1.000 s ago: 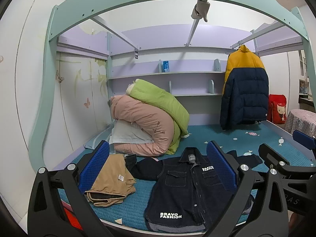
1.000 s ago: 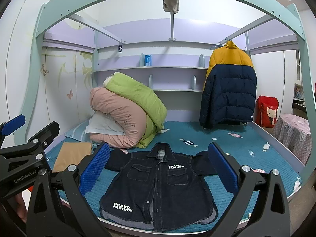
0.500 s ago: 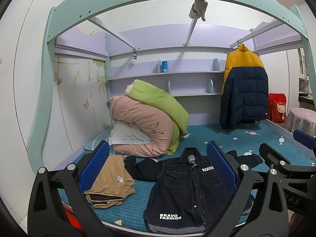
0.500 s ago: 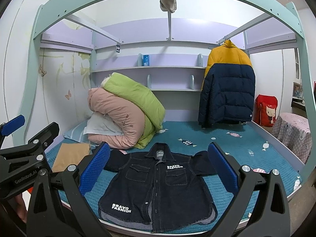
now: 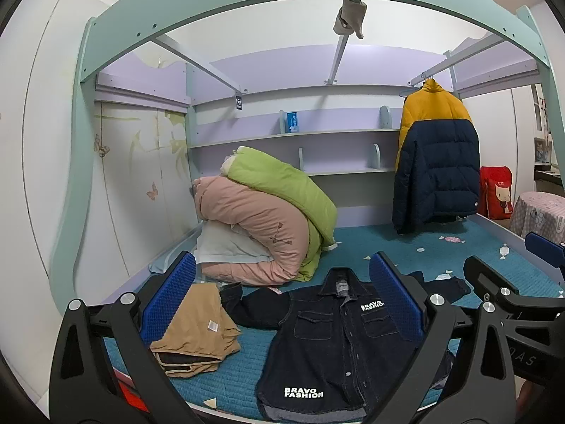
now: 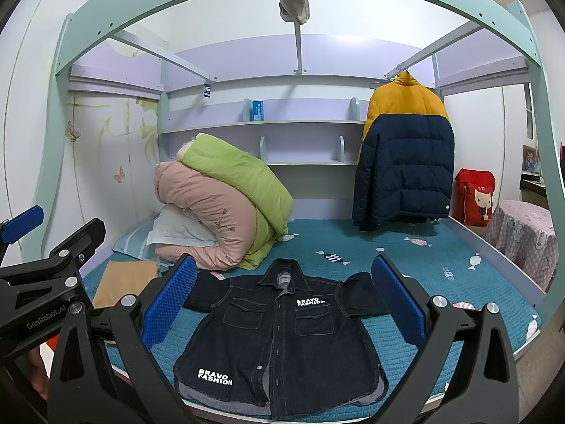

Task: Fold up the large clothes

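A dark denim jacket (image 6: 279,339) with white "BRAVO FASHION" lettering lies flat, front up, sleeves spread, on the teal bed (image 6: 416,268) near its front edge. It also shows in the left wrist view (image 5: 328,346). My left gripper (image 5: 282,300) is open and empty, held in front of the bed, above the jacket's left half. My right gripper (image 6: 282,296) is open and empty, centred over the jacket. The left gripper's body shows at the left edge of the right wrist view (image 6: 46,282).
A folded tan garment (image 5: 197,332) lies left of the jacket. Rolled pink and green quilts (image 6: 226,208) and a pillow sit behind it. A yellow-navy puffer coat (image 6: 406,159) hangs at the back right. A red bag (image 6: 475,198) and pink-covered stool (image 6: 522,236) stand right.
Both grippers have drifted slightly; the views have shifted a little. The jacket and the other things have not moved.
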Demonstrator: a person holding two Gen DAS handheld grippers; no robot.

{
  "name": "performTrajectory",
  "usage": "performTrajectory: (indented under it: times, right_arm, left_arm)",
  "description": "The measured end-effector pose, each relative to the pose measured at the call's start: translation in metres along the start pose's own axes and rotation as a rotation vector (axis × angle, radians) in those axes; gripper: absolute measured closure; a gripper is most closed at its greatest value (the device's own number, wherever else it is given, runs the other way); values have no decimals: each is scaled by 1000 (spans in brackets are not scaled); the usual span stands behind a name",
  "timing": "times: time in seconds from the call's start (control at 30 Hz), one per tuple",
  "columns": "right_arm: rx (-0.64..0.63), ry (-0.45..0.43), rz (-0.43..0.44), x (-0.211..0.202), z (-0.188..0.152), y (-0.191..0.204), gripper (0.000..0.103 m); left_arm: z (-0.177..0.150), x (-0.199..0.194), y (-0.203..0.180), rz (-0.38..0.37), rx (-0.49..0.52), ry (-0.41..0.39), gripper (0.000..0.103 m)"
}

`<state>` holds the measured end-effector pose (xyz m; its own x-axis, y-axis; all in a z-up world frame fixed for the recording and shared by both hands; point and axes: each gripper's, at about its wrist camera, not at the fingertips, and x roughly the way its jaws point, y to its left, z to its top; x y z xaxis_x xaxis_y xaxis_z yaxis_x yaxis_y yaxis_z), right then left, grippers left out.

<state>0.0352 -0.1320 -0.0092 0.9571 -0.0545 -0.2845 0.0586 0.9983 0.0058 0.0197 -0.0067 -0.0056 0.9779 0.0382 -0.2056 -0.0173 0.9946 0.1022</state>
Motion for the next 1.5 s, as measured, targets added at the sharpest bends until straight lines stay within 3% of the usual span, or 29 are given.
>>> performTrajectory:
  times: [1.07,1.5]
  right_arm:
    - [33,38,-19,19,-7,-1,7]
    - [55,113,-30,68,-14,-16,7]
  left_arm:
    - [-3,40,-22,-9,23,38,5]
    - [-14,91,-34,-22,41,106,5]
